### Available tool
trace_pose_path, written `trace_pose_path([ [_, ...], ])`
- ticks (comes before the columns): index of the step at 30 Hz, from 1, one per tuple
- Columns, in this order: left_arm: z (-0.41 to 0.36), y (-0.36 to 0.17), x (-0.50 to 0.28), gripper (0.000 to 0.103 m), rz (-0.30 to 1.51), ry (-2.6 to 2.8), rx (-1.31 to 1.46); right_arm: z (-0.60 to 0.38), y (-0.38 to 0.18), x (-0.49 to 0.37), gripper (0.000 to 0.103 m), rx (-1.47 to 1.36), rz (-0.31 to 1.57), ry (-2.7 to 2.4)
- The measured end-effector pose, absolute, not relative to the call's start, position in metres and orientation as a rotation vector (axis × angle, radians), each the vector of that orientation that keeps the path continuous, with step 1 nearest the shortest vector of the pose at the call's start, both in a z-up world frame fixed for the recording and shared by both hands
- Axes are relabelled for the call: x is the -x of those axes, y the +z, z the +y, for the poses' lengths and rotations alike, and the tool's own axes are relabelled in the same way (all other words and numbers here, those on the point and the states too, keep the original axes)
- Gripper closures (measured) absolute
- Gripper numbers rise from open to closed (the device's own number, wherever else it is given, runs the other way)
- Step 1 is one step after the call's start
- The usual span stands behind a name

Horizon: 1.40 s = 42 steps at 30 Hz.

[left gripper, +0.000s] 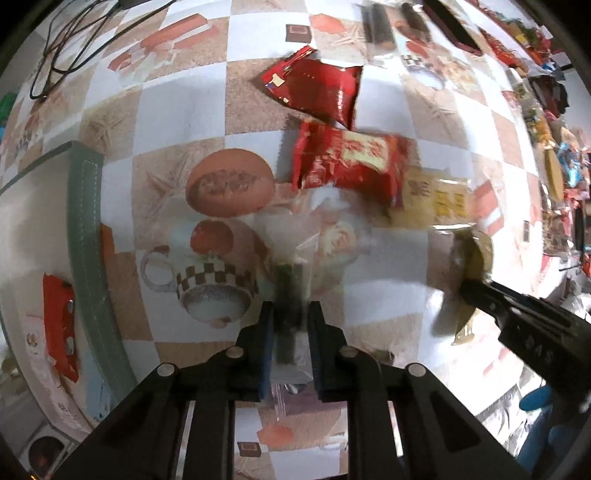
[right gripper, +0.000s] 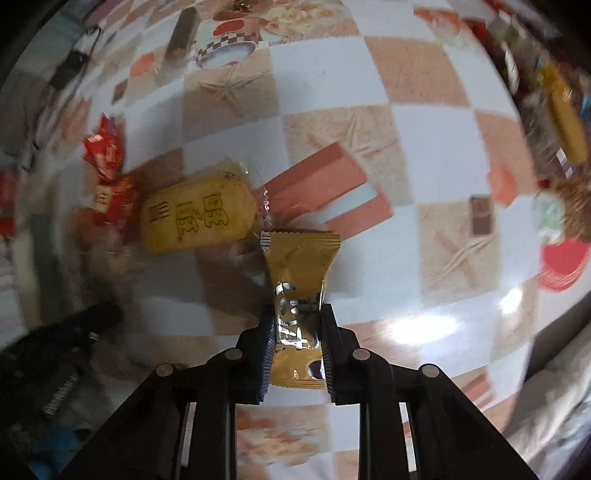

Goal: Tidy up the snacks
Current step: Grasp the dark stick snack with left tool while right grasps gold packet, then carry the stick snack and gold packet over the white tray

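In the left wrist view my left gripper (left gripper: 291, 306) is shut on a dark snack bar (left gripper: 290, 295) in a clear wrapper, held just above the checked tablecloth (left gripper: 184, 110). My right gripper (right gripper: 297, 310) is shut on a gold foil packet (right gripper: 301, 254), whose crimped end sticks out past the fingertips. The left wrist view also has that right gripper (left gripper: 467, 288) at the right with the gold packet (left gripper: 474, 254). Loose on the cloth lie two red packets (left gripper: 314, 88) (left gripper: 347, 162) and a yellow snack pack (right gripper: 199, 214).
A grey-green rimmed container (left gripper: 88, 236) at the left holds a red packet (left gripper: 61, 325). Dark wrapped bars (left gripper: 380, 26) lie at the far side. A heap of mixed snacks (left gripper: 554, 147) lines the right edge. Black cables (left gripper: 62, 44) lie at the top left.
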<state>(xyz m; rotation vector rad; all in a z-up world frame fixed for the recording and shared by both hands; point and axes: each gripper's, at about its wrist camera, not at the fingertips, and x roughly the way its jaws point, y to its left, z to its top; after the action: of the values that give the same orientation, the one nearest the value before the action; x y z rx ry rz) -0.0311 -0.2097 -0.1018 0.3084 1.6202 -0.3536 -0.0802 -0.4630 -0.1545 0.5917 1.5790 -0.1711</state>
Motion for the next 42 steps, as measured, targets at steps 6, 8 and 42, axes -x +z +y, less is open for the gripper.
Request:
trace_pose_path([
  [6,-0.197,-0.078,0.047,0.084,1.595,-0.423,-0.290,-0.463,-0.144,0.095,0.079,-0.608,1.551,-0.135],
  [8,-0.189,-0.073,0.053,0.084,1.594,-0.439,-0.272,-0.462,-0.140,0.099,0.079,-0.621,1.541,-0.128],
  [42,-0.122,-0.011,0.061,0.084,1.527,-0.450,-0.262,-0.403,-0.146,0.131,0.079,-0.519,1.625,-0.208],
])
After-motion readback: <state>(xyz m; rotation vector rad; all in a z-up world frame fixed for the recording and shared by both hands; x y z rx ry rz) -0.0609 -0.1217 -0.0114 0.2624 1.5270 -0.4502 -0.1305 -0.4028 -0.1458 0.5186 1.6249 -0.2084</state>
